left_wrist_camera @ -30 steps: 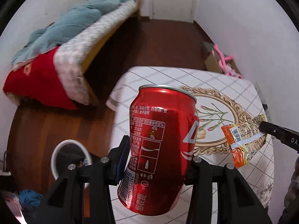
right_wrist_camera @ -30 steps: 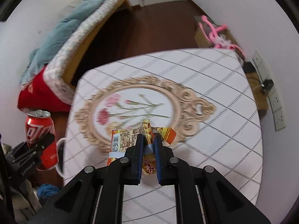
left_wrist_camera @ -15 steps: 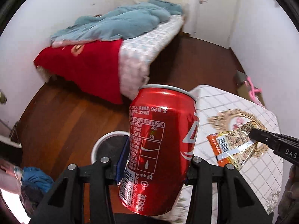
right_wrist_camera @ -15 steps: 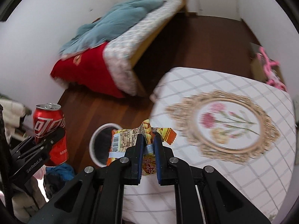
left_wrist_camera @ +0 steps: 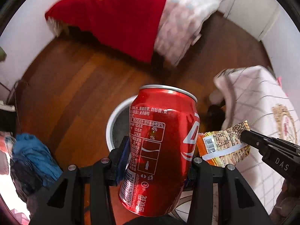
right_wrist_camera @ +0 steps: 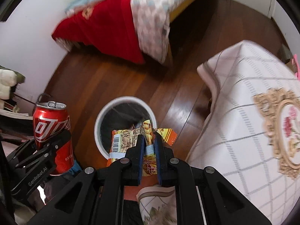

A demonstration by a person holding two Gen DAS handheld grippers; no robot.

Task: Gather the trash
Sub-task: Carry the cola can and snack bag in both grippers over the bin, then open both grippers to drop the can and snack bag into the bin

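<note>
Can (left_wrist_camera: 161, 150): clamped in left gripper (left_wrist_camera: 159, 161), frame centre, above bin (right_wrist_camera: 124, 125).
Wrapper (right_wrist_camera: 131, 140): pinched in closed right gripper (right_wrist_camera: 149, 150), over bin's lower rim.
Done: both lifted.
Left: dropping them in.

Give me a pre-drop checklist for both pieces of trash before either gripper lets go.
1. Left gripper clamped on the red can: ok.
2. Right gripper pinching the snack wrapper: ok.
3. Bin mouth open, lined: ok.
4. Wrapper over the bin mouth: ok, by the right wrist view.
5. Can over the bin mouth: cannot tell; it hides most of the opening.
6. Room left in the bin: cannot tell.
</note>
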